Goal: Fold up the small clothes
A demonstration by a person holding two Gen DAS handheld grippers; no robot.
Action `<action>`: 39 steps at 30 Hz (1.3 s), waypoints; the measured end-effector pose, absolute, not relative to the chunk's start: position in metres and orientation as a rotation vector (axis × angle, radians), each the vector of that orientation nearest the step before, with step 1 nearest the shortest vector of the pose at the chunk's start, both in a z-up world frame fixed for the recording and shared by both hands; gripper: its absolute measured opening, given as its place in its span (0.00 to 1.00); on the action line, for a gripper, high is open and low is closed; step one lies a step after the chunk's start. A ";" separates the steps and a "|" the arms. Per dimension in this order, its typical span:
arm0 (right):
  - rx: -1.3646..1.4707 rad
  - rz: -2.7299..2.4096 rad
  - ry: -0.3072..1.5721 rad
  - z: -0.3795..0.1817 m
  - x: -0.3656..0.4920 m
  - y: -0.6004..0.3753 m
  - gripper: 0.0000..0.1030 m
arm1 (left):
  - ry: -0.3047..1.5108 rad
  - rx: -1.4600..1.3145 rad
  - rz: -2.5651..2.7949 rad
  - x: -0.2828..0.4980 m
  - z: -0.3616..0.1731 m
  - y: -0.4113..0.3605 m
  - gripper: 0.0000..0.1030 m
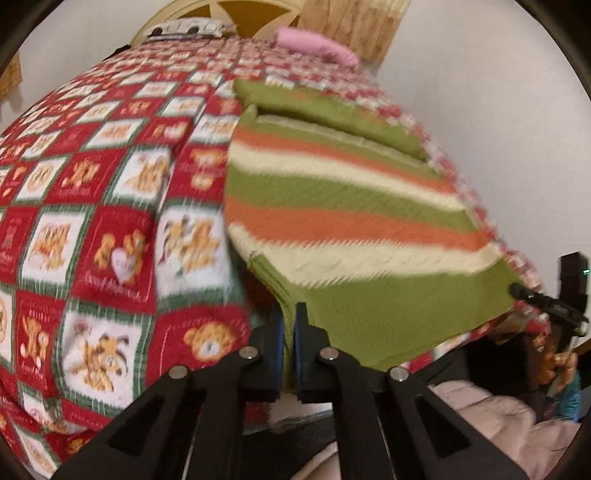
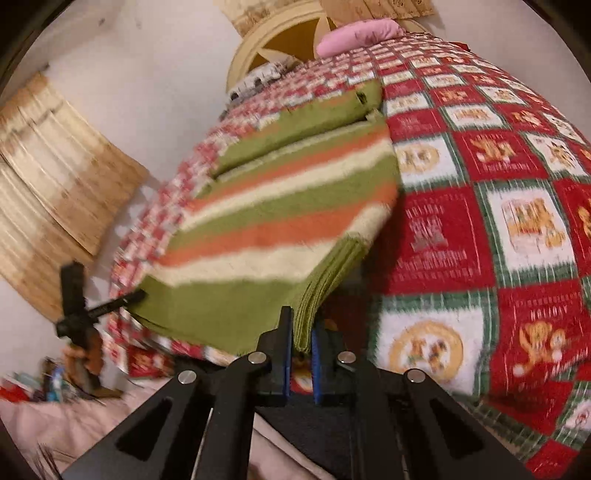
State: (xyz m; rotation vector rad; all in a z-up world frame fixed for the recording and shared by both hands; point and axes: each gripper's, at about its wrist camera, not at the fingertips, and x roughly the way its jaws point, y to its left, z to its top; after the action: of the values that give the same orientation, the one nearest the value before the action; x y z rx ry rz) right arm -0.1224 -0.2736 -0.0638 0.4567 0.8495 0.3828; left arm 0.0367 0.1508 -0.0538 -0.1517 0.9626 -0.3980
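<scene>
A small knitted sweater (image 1: pixel 343 206) with green, orange and cream stripes lies on the bed, a green sleeve folded across its far end. My left gripper (image 1: pixel 290 325) is shut on the sweater's green hem at one near corner. My right gripper (image 2: pixel 301 332) is shut on the sweater (image 2: pixel 280 218) at the other near corner of the hem. Each gripper shows at the other view's edge: the right one (image 1: pixel 543 299) and the left one (image 2: pixel 96 306), both holding the hem lifted off the bed.
The bed carries a red, white and green bear-patterned quilt (image 1: pixel 92 206), also in the right wrist view (image 2: pixel 480 221). A pink pillow (image 1: pixel 317 44) and a cream headboard (image 1: pixel 221 14) are at the far end. A wooden panel (image 2: pixel 55 177) leans on the wall.
</scene>
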 end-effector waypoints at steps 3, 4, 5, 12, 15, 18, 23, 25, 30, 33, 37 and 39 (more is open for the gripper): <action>0.507 0.417 0.810 -0.050 -0.112 -0.276 0.07 | 0.909 -0.128 -0.421 0.043 -0.035 0.143 0.04; 0.518 0.420 0.798 -0.046 -0.106 -0.276 0.07 | 0.898 -0.115 -0.425 0.046 -0.031 0.139 0.04; 0.518 0.417 0.784 -0.041 -0.098 -0.276 0.07 | 0.890 -0.105 -0.431 0.051 -0.028 0.136 0.04; 0.556 0.343 0.738 -0.022 -0.029 -0.290 0.06 | 0.865 -0.101 -0.412 0.110 -0.016 0.116 0.04; 0.584 0.271 0.742 -0.030 0.008 -0.302 0.06 | 0.908 -0.092 -0.331 0.147 -0.022 0.111 0.04; 0.595 0.207 0.769 -0.050 0.038 -0.311 0.06 | 0.933 -0.075 -0.286 0.174 -0.036 0.106 0.04; 0.562 0.152 0.811 -0.078 0.061 -0.304 0.07 | 0.967 -0.010 -0.274 0.197 -0.058 0.102 0.13; 0.562 0.145 0.800 -0.081 0.062 -0.304 0.07 | 0.968 -0.051 -0.310 0.195 -0.056 0.110 0.17; 0.576 0.154 0.788 -0.084 0.061 -0.307 0.09 | 0.849 0.031 -0.319 0.174 -0.039 0.122 0.63; 0.584 0.151 0.780 -0.085 0.059 -0.306 0.09 | 0.779 0.060 -0.385 0.161 -0.030 0.131 0.65; 0.557 0.141 0.773 -0.084 0.059 -0.302 0.10 | 0.794 0.109 -0.445 0.166 -0.037 0.127 0.65; 0.545 0.134 0.772 -0.084 0.058 -0.299 0.10 | 0.810 0.139 -0.459 0.174 -0.044 0.118 0.65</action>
State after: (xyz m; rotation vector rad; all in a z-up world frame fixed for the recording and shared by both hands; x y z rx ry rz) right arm 0.0582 -0.2994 -0.0838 0.5449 0.7720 0.1345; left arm 0.1741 0.1184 -0.0438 0.1385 0.8103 -0.4589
